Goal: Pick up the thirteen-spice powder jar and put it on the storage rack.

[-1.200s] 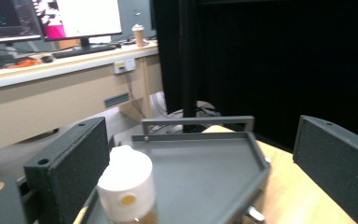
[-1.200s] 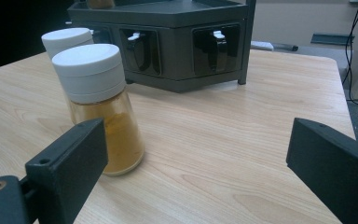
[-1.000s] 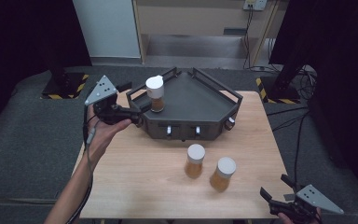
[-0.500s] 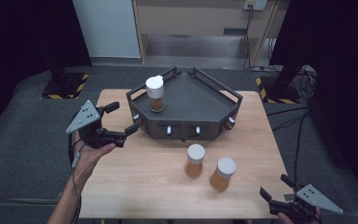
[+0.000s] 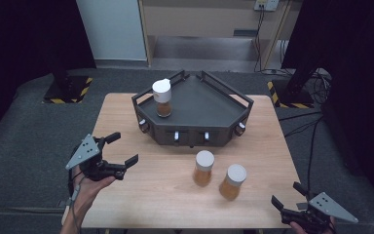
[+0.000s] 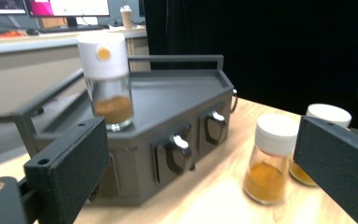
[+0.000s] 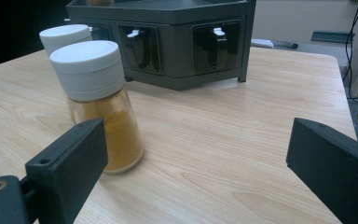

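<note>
A dark grey angular tray (image 5: 209, 105) with knobs on its front stands at the back middle of the wooden table (image 5: 141, 195). In its left corner a white-capped spice jar (image 5: 162, 97) stands upright. Two more white-capped jars of orange powder (image 5: 204, 168) (image 5: 233, 181) stand on the table in front of it. My left gripper (image 5: 123, 148) hovers open over the table's left edge, apart from the tray. My right gripper (image 5: 286, 193) is open at the front right corner. The left gripper view has the tray jar (image 6: 107, 79) ahead. The right gripper view has the nearer jar (image 7: 98, 102) just left of its jaws.
The tray (image 6: 177, 98) has a raised rail around its back. A grey carpeted floor (image 5: 24, 126) surrounds the table, with stands and cables (image 5: 316, 141) to the right. Bare wood lies between the two grippers along the front edge.
My left gripper has drawn back from the jar on the tray toward the front left of the table, open. The right gripper has stayed in place.
</note>
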`<state>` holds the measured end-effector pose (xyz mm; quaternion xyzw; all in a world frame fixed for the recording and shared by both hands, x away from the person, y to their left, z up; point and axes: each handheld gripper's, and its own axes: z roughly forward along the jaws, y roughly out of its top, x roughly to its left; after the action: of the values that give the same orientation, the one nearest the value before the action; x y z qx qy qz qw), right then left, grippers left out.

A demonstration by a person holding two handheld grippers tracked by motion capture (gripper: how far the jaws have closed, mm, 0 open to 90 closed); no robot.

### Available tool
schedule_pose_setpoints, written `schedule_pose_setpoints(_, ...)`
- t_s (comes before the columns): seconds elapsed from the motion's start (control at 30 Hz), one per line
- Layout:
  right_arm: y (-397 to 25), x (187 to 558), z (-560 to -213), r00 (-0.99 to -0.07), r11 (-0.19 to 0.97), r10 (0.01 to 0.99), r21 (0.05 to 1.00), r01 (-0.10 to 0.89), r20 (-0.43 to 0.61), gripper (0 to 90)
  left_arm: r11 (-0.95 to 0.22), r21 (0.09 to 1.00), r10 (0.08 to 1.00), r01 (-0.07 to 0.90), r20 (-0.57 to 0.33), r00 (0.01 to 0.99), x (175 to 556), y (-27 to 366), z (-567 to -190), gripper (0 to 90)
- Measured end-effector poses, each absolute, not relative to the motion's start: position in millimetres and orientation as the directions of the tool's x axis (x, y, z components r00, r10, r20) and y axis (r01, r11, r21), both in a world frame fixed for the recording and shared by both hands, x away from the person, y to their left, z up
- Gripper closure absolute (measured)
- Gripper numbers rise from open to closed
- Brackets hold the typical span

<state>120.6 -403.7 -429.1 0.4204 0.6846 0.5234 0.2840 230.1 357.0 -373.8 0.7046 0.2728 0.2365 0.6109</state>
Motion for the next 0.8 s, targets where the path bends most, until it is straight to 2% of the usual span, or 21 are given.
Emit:
schedule_pose_setpoints(0.37,-404,120,-429,-0.485,0.100,0.873,0.956,0.276,0.049,5.2,-0.071,0.991,0.665,0.115,-0.039,0.745,215,367,-414,2.4)
schedule_pose_setpoints(0.8,-403,120,-429,-0.482,0.101,0.875,0.954,0.281,0.049,5.3,-0.071,0.978,0.690,0.196,-0.093,0.717,199,374,-448,2.4)
